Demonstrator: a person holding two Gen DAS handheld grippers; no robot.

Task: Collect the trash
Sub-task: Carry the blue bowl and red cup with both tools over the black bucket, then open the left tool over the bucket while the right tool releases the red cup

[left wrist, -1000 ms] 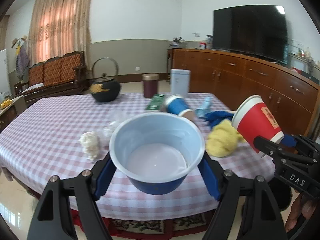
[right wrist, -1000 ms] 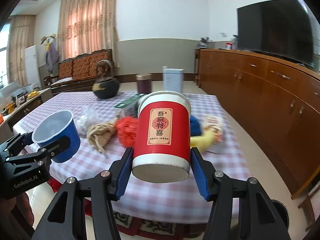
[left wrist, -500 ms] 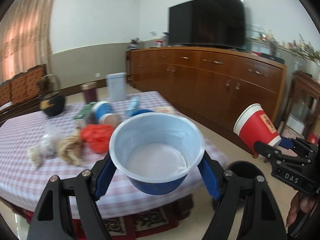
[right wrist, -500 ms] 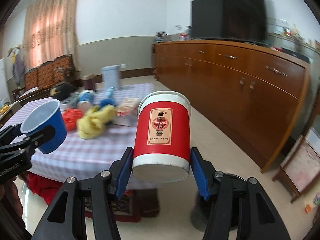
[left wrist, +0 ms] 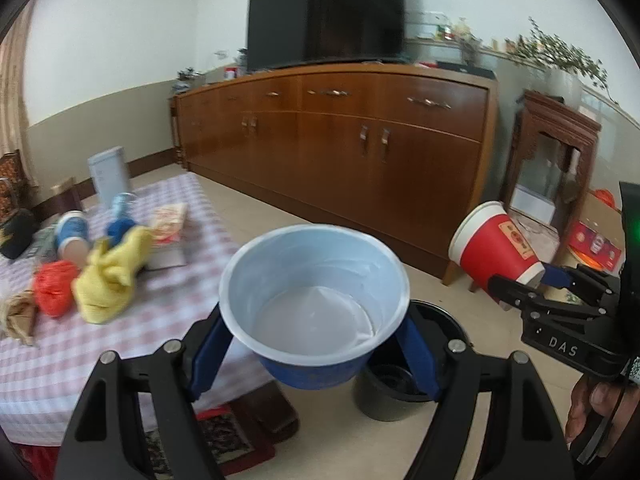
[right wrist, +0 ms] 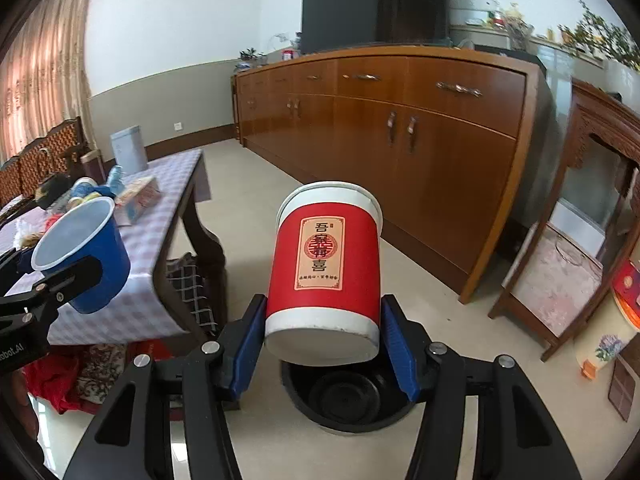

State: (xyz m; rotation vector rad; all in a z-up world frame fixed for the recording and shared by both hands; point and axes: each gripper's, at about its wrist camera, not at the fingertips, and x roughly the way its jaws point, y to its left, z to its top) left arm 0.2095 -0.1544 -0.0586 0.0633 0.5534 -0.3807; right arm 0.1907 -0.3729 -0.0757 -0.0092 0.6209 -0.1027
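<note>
Now my left tool (left wrist: pixel 316 354) pinches the blue cup (left wrist: pixel 314 304) above the black bin (left wrist: pixel 404 376), beside the surface (left wrist: pixel 132 320). From the right wrist, my right tool (right wrist: pixel 322 338) clamps the red cup (right wrist: pixel 324 272) over the bin (right wrist: pixel 344 396).

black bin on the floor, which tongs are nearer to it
Right, probably, though it's close. The right tongs, shut on the red cup, hang just above the bin. The left tongs hold the blue cup above the bin's table side.
</note>
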